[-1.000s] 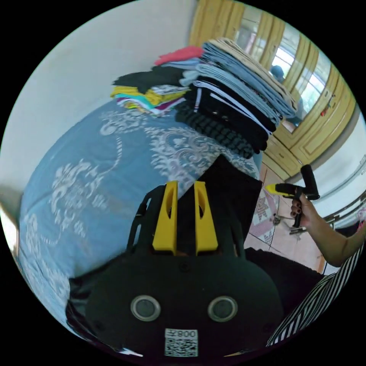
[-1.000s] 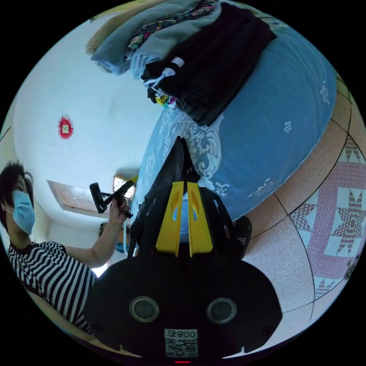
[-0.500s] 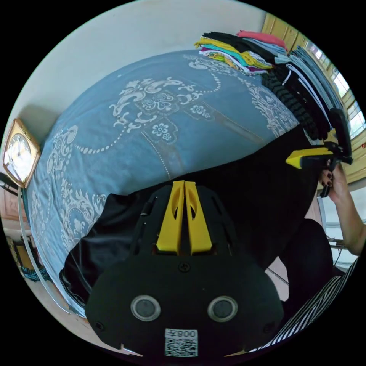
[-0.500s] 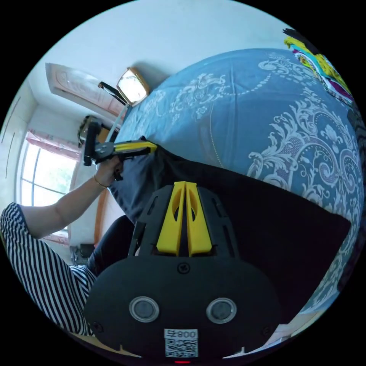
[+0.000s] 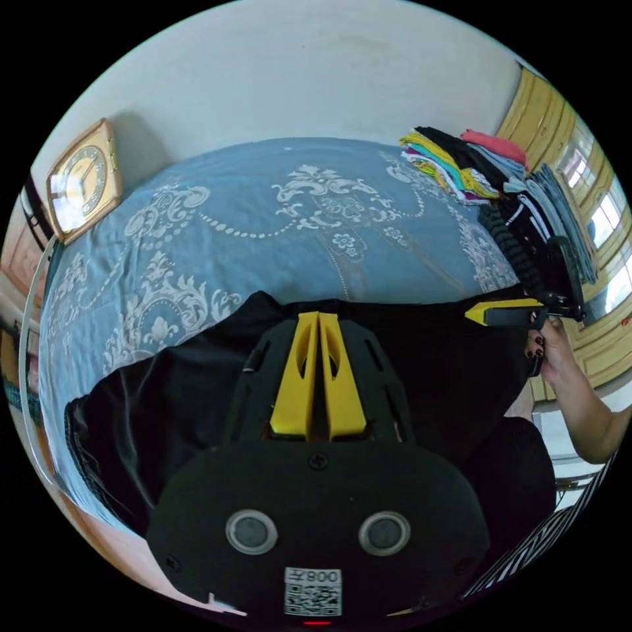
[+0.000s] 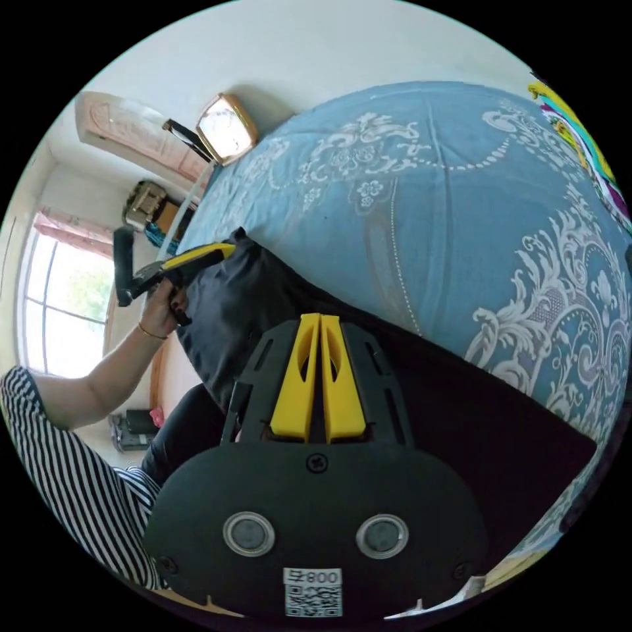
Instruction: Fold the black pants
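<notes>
Black pants [image 5: 428,355] lie spread along the near edge of the bed [image 5: 276,224], on its blue patterned cover, the far fabric edge drawn straight between my two grippers. My left gripper [image 5: 318,316]: jaws pressed together on that edge of the pants; it also shows in the right gripper view [image 6: 227,249], clamped at the corner of the cloth, my hand [image 6: 158,309] on its handle. My right gripper [image 6: 320,317]: jaws likewise closed on the pants edge. Stacked folded clothes [image 5: 500,191] sit at the far end of the bed. A gold-framed clock [image 5: 82,181] leans against the wall.
</notes>
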